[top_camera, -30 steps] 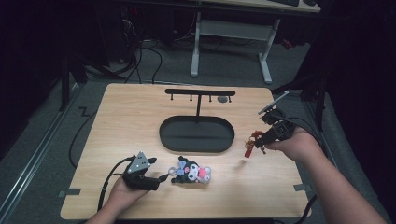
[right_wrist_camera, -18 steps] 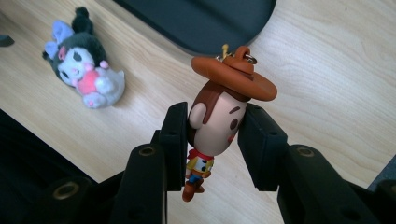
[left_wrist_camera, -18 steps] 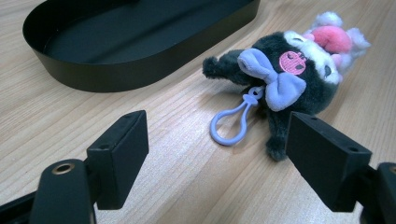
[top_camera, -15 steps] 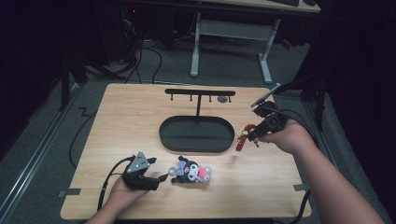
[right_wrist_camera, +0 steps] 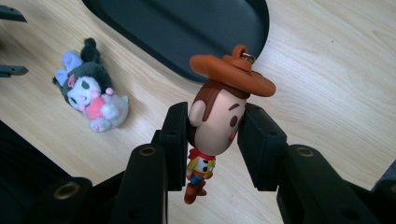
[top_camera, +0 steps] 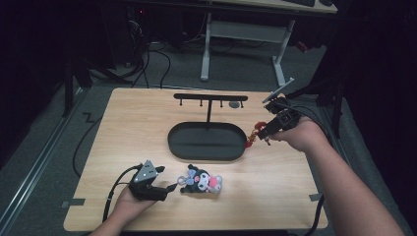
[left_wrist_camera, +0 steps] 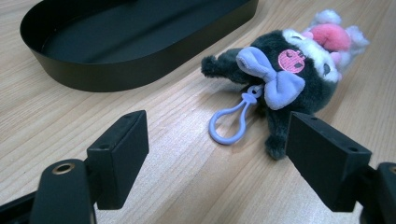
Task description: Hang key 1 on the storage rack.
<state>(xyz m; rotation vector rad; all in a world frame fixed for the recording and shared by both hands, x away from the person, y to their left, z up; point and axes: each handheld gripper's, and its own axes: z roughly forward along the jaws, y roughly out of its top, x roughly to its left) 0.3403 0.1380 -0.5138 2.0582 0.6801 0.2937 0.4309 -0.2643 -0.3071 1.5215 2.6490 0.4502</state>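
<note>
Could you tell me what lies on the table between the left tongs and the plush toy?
Only bare wood and the toy's lilac clip loop, shown in the left gripper view between the open left tongs and the plush toy.

dim surroundings, table evenly lit

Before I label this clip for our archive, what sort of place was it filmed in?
Probably a lab or office workspace set up for recording: a wooden table on grey carpet, cables trailing on the floor, a white-legged desk behind, dark surroundings.

No readable text or labels, apparently, anywhere.
</note>
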